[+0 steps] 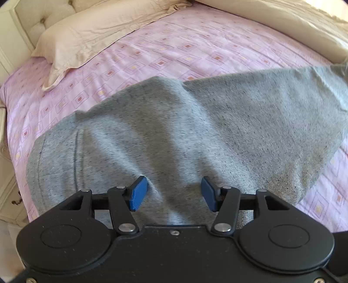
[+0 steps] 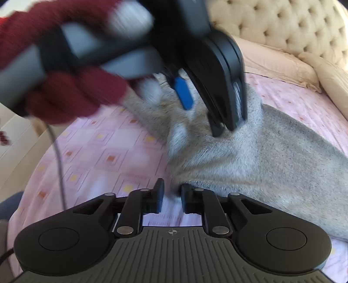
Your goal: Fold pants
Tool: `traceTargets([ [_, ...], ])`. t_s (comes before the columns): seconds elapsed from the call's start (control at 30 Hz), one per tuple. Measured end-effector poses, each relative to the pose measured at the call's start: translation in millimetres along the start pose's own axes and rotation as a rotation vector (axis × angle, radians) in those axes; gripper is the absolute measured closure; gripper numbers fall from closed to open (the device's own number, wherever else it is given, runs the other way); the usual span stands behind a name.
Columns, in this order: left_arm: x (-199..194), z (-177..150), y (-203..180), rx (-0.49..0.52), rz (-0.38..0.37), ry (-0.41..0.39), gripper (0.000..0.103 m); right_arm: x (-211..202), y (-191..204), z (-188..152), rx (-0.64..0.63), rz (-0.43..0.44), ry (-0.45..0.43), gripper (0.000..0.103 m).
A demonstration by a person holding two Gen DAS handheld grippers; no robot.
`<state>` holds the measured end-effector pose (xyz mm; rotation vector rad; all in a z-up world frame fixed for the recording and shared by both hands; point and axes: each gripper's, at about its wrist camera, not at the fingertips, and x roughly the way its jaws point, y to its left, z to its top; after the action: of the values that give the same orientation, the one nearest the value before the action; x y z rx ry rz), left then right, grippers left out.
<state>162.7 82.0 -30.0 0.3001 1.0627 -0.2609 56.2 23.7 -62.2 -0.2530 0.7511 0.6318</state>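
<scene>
We are looking down on grey sweatpants [image 1: 174, 135] spread in loose ridges across a pink bedsheet [image 1: 152, 50] printed with small squares. From the left wrist view, the left gripper [image 1: 174, 193] hangs over the fabric with its blue pads [image 1: 138, 193] set well apart; the cloth lies under and between them, and neither pad presses on it. A seam runs down the pants' left part, and a cream pillow [image 1: 91, 37] lies beyond them against a tufted headboard [image 1: 39, 19].

From the right wrist view, the right gripper [image 2: 171, 198] sits at the pants' edge, where grey cloth meets pink sheet. Its dark fingers [image 2: 159, 196] stand close together with a narrow gap left between them. A corner of the pants reaches toward that gap, but the picture is smeared there and we cannot tell for sure whether the pads nip it; what we see through the gap looks like sheet.

Above, in this same view, the left gripper [image 2: 208, 108] appears blurred, tips down on the sweatpants [image 2: 261, 156], carried by a hand in a dark red knitted glove [image 2: 71, 93]. A cable [image 2: 58, 165] trails down beneath it.
</scene>
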Motion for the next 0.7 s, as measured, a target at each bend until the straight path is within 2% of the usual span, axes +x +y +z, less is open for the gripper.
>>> traceTargets([
  [0.13,20,-3,-8,0.003,0.044,0.015,0.041,-32,-19,-6,0.071,0.049,0.004,0.087],
  [0.27,26,-1,-6,-0.046,0.049,0.015,0.039,-62,-60,-7,0.236,-0.062,-0.093,0.087],
  [0.33,25,0,-5,-0.059,0.048,0.021,0.039,-65,-87,-6,0.326,-0.130,-0.112,0.087],
  [0.43,22,-2,-7,-0.047,0.056,0.020,0.039,-57,-126,-7,0.433,-0.191,-0.078,0.087],
  [0.57,16,-8,-8,-0.054,0.056,0.014,0.039,-37,-170,-18,0.460,-0.315,0.084,0.087],
  [0.7,11,-11,-7,-0.061,0.044,0.018,0.039,-48,-219,-32,0.538,-0.459,0.105,0.090],
])
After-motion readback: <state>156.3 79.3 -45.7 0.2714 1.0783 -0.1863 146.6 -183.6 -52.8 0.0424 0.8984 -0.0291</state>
